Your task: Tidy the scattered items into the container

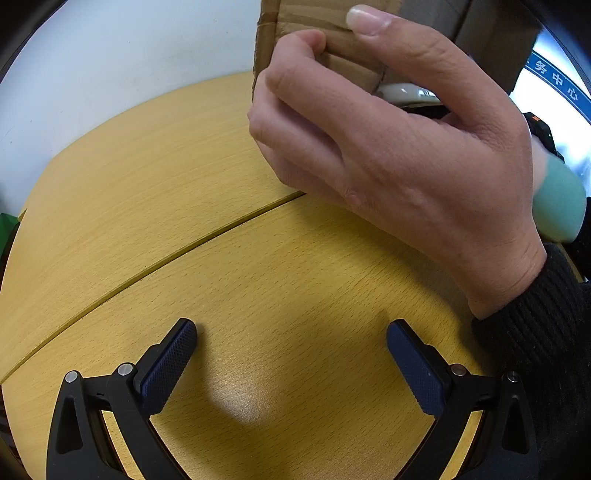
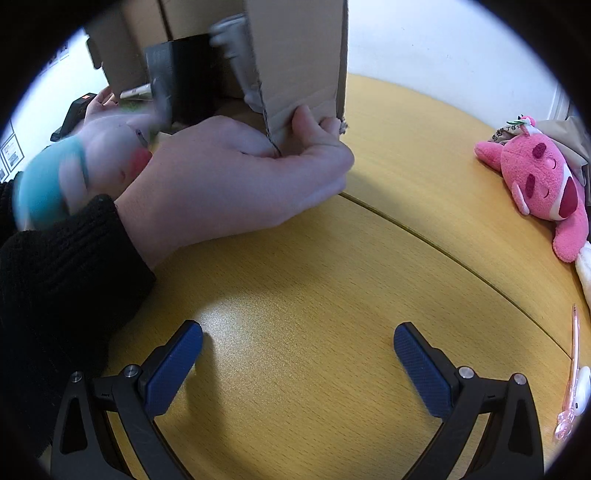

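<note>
Yellow wood-grain table (image 1: 155, 206) with a curved seam across it, white wall behind. Left gripper (image 1: 291, 354) low over bare tabletop, blue-padded fingers spread wide, nothing between them. Right gripper (image 2: 297, 356) likewise wide apart and holding nothing, over the same yellow surface.

Cardboard box (image 2: 299, 55) raised and tilted above the table, gripped at its lower edge by a bare hand (image 2: 236, 173) in a black knit sleeve (image 2: 62, 266); same hand (image 1: 399, 147) from the other side in the left view, fingers curled round the box (image 1: 295, 22) corner, thumb on top. Blurred items at the box opening: a black block-shaped object (image 2: 181, 81), a grey piece (image 2: 236, 44), a teal and white soft toy (image 2: 74, 173) just beside the sleeve. Exact resting place of these impossible to tell through the blur.

Pink plush toy (image 2: 543, 188) lying at the far right edge of the table, well apart from the box. Pink pen (image 2: 570, 373) near the right edge, closer to the right gripper, beside a small white object (image 2: 583, 387).
</note>
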Demonstrator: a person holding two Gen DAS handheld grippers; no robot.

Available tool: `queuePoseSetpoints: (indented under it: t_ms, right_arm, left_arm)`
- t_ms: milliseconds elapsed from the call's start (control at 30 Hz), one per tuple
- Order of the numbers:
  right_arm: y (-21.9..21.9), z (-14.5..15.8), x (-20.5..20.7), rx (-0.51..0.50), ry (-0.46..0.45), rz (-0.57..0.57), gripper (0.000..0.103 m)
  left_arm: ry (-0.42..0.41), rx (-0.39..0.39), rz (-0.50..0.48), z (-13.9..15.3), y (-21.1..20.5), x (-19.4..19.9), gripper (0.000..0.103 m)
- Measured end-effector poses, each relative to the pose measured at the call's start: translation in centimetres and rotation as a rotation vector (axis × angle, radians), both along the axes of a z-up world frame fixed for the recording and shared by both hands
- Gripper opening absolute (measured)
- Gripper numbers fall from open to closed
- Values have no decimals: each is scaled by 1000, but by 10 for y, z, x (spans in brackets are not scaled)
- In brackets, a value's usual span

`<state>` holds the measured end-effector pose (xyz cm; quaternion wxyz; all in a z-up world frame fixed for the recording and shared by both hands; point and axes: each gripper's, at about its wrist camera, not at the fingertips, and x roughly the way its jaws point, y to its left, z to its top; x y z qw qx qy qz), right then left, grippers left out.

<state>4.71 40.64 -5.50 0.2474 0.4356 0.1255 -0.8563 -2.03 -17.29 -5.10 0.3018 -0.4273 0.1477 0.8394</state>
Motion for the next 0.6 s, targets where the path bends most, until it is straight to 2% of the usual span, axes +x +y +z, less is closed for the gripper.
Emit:
queuePoseSetpoints:
  t_ms: [600]
  right_arm:
    - [0, -1, -1, 0, 0, -3, 103]
  left_arm:
    - [0, 0, -1, 0, 2, 0, 103]
